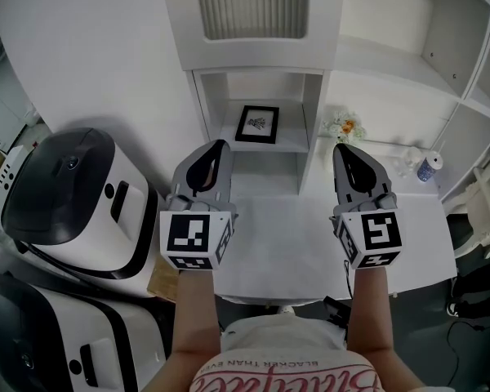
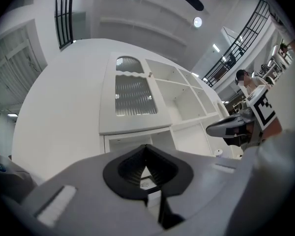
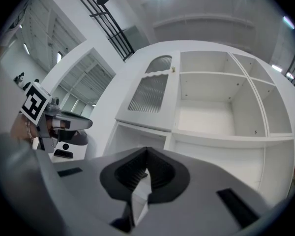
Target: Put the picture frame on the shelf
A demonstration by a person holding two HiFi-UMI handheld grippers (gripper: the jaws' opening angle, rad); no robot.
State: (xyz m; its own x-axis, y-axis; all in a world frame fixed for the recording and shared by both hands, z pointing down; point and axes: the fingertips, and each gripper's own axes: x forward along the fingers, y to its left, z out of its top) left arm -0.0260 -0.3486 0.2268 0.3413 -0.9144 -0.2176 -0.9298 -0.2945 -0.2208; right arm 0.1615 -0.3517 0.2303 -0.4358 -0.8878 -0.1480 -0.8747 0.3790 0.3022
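A black picture frame (image 1: pixel 257 125) with a white mat stands upright on the middle board of a small white shelf (image 1: pixel 291 144), seen in the head view. My left gripper (image 1: pixel 220 145) hovers over the white table (image 1: pixel 310 243), just below and left of the frame, apart from it. Its jaws are shut with nothing between them (image 2: pixel 146 146). My right gripper (image 1: pixel 340 149) is held level with it, to the right of the shelf post. Its jaws also meet at the tips and hold nothing (image 3: pixel 147 150).
A small bunch of flowers (image 1: pixel 344 126) and a blue-and-white cup (image 1: pixel 429 168) stand at the table's back right. Two big white and black machines (image 1: pixel 65 194) sit to the left. A tall open shelf unit (image 1: pixel 465 55) rises on the right. A ribbed-door cabinet (image 1: pixel 251 5) hangs above.
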